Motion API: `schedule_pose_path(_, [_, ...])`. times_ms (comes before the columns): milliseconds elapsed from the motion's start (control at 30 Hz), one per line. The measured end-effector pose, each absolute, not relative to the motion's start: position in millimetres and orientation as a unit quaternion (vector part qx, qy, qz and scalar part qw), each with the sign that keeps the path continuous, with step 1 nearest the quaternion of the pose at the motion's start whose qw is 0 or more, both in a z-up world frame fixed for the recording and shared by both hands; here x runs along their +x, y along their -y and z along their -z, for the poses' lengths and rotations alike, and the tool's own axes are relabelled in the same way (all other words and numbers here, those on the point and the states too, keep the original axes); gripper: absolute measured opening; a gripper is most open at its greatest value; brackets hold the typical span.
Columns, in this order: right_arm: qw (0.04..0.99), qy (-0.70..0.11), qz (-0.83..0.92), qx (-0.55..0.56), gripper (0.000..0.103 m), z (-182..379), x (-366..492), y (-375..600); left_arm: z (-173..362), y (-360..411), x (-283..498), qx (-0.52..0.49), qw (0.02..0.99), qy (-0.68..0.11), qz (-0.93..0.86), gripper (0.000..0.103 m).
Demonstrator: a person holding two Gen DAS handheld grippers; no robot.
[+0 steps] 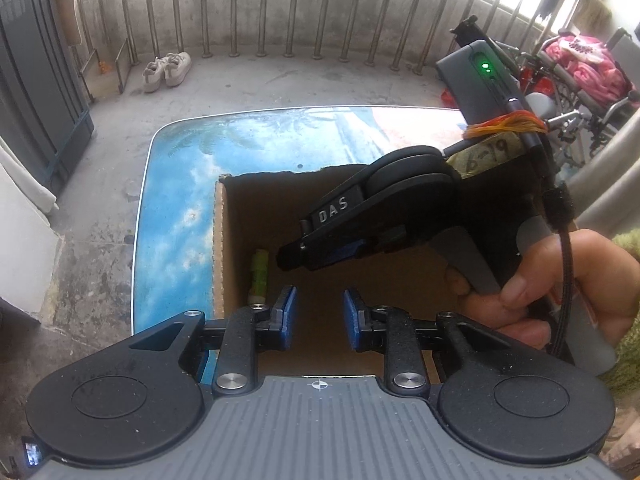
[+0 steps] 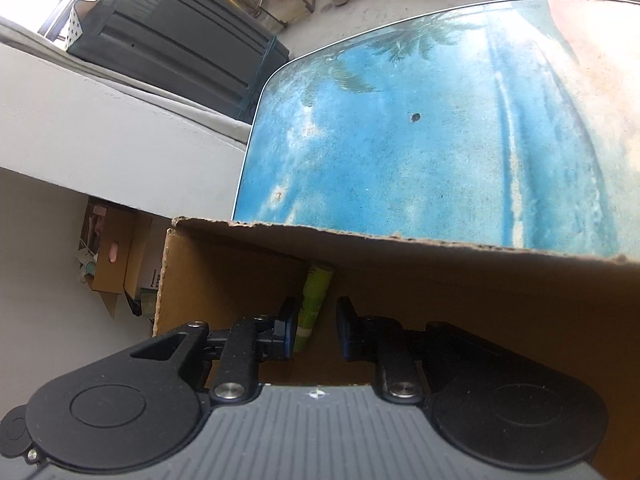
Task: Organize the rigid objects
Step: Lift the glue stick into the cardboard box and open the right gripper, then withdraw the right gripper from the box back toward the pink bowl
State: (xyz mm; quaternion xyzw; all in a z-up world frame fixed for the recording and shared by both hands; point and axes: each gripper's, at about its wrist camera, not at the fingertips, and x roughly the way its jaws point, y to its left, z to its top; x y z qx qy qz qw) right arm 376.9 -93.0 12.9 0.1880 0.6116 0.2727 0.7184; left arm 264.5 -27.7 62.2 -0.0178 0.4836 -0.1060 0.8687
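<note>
An open cardboard box (image 1: 219, 240) stands on a blue table (image 1: 176, 184). A green tube-shaped object (image 1: 258, 276) lies inside it against the left wall; it also shows in the right wrist view (image 2: 314, 300). My left gripper (image 1: 320, 316) is open and empty, over the near part of the box. My right gripper (image 2: 317, 326) is open and empty, reaching into the box from the right, its fingers just short of the green object. In the left wrist view the right gripper (image 1: 288, 258) points into the box beside the green object.
The box's torn far rim (image 2: 400, 236) is close in front of the right gripper. A pair of shoes (image 1: 166, 70), a dark cabinet (image 1: 36, 92) and railings stand on the concrete floor beyond. A wheelchair with pink cloth (image 1: 580, 72) is at right.
</note>
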Motion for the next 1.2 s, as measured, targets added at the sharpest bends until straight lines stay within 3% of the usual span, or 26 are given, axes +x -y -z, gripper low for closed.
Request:
schedule_pose_path(333, [0.715, -0.628, -0.260, 0.163, 0.024, -57, 335, 151, -87, 6, 232, -0.033, 0.889, -0.442, 0.117, 0.033])
schedule_pose_path(800, [0.578, -0.774, -0.202, 0.164, 0.029, 16, 292, 154, -112, -37, 151, -0.058, 0.924, -0.369, 0.085, 0.043])
schedule_pose_path(1200, [0.622, -0.733, -0.197, 0.195, 0.030, 5, 300, 127, -75, -54, 91, -0.044, 0.917, -0.381, 0.108, 0.047])
